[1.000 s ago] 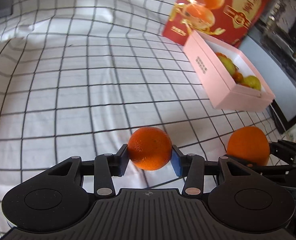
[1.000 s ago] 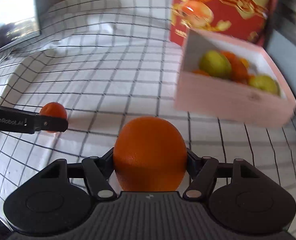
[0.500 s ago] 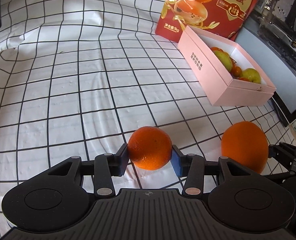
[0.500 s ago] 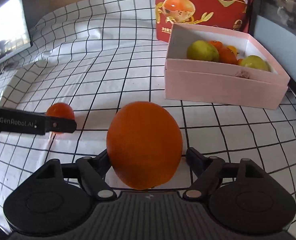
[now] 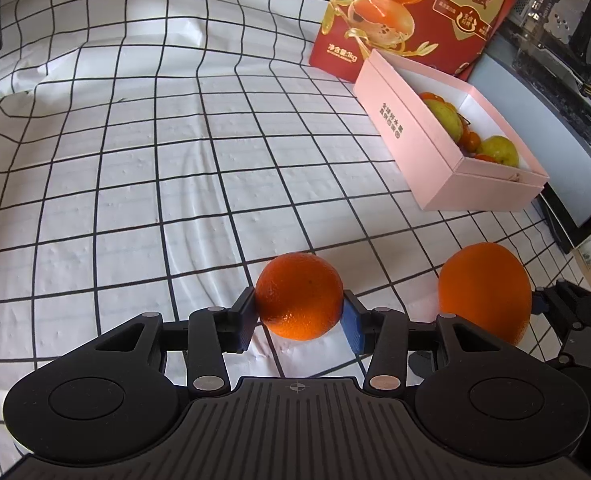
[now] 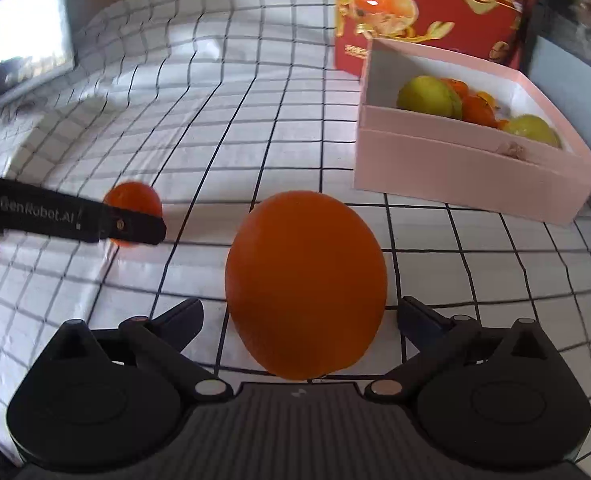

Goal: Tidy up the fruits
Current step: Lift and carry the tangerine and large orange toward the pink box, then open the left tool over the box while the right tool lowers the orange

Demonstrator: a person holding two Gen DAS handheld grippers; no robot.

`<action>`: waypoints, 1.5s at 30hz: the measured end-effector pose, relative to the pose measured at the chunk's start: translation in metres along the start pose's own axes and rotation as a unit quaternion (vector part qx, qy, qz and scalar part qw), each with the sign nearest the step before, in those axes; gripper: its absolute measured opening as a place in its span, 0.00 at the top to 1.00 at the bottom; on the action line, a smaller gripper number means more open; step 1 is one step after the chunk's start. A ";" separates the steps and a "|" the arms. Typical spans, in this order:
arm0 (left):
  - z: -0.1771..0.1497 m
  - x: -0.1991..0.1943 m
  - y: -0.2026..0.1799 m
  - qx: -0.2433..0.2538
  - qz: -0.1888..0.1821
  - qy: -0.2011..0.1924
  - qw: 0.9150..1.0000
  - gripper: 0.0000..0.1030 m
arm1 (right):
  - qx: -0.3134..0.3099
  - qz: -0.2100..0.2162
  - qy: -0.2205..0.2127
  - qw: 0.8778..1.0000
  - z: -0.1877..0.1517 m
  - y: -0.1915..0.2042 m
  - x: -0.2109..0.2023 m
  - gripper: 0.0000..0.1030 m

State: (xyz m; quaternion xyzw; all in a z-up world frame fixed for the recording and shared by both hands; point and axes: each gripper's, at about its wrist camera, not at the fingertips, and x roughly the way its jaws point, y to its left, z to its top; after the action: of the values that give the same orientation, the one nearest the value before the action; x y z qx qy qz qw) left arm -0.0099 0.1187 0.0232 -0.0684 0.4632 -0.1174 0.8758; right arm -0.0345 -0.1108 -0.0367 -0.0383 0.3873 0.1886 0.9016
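left gripper (image 5: 298, 314): pads clamped on small orange (image 5: 298, 295), held just above checked cloth (image 5: 135, 184)
right gripper (image 6: 300, 316): jaws just been opening, now wide, clear of big orange (image 6: 305, 284) between them
pink box (image 6: 471, 168): beyond on cloth, fruit inside

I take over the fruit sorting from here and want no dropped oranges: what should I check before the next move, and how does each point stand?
1. Left tongs grip the small orange: ok, both pads press on it.
2. Right tongs hold the large orange: not ok, the jaws have just been opening and stand clear of it on both sides.
3. Large orange at rest on the checked cloth: cannot tell.
4. Pink box open: ok.
5. Room in the box: ok, its near end shows bare.
6. Path over the cloth to the box clear: ok.
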 end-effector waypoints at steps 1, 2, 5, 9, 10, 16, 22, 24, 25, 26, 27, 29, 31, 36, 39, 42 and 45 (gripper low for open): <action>0.000 0.000 0.000 0.001 0.001 0.001 1.000 0.52 | -0.006 0.001 0.001 1.000 0.000 0.000 -0.001 0.01; -0.001 -0.001 -0.001 0.002 0.001 0.002 1.000 0.52 | -0.006 0.003 0.001 1.000 0.000 0.000 -0.002 0.03; -0.002 -0.001 -0.003 0.004 0.005 0.002 1.000 0.52 | -0.018 -0.008 -0.001 1.000 0.000 -0.001 -0.005 0.07; -0.002 -0.001 -0.003 0.006 0.006 0.003 1.000 0.52 | -0.013 -0.026 -0.020 0.999 0.003 -0.007 -0.013 0.08; -0.002 0.000 -0.004 0.006 0.007 0.003 1.000 0.52 | -0.009 -0.021 -0.018 1.000 0.004 -0.010 -0.013 0.08; -0.002 0.000 -0.003 0.011 0.007 0.004 1.000 0.52 | 0.013 0.003 -0.014 1.000 0.005 -0.014 -0.012 0.08; -0.002 0.000 -0.003 0.012 0.006 0.004 1.000 0.52 | 0.022 0.006 -0.005 1.000 0.006 -0.009 -0.004 0.15; -0.002 0.001 -0.003 0.013 0.006 0.004 1.000 0.52 | 0.028 0.009 -0.003 1.000 0.006 -0.009 -0.003 0.19; -0.002 0.001 -0.003 0.014 0.005 0.004 1.000 0.52 | 0.028 0.008 -0.004 1.000 0.007 -0.009 -0.003 0.21; -0.002 0.001 -0.003 0.015 0.005 0.004 1.000 0.52 | 0.028 0.009 -0.005 1.000 0.007 -0.009 -0.004 0.26; -0.002 0.001 -0.004 0.016 0.005 0.004 1.000 0.52 | 0.027 0.014 -0.006 1.000 0.007 -0.009 -0.005 0.32; -0.001 0.002 -0.004 0.020 0.005 0.004 1.000 0.52 | 0.030 0.017 -0.004 0.999 0.008 -0.009 -0.006 0.33; -0.001 0.002 -0.004 0.021 0.003 0.003 1.000 0.52 | 0.037 0.019 -0.004 0.999 0.008 -0.011 -0.006 0.33; 0.003 0.005 -0.012 0.040 -0.016 -0.004 0.999 0.53 | 0.063 0.026 0.001 0.998 0.009 -0.023 -0.011 0.34; 0.016 0.010 -0.022 0.042 -0.040 -0.004 0.998 0.53 | 0.076 0.016 -0.008 0.997 0.013 -0.034 -0.018 0.34; 0.041 0.007 -0.039 0.058 -0.064 -0.026 0.996 0.53 | 0.090 0.009 -0.034 0.995 0.026 -0.050 -0.034 0.34; 0.074 0.004 -0.064 0.077 -0.089 -0.056 0.992 0.53 | 0.097 -0.003 -0.074 0.993 0.055 -0.071 -0.054 0.34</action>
State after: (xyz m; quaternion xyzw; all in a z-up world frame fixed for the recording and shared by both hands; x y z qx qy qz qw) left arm 0.0441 0.0573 0.0759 -0.0483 0.3953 -0.2259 0.8891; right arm -0.0043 -0.1818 0.0349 0.0620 0.3360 0.1501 0.9277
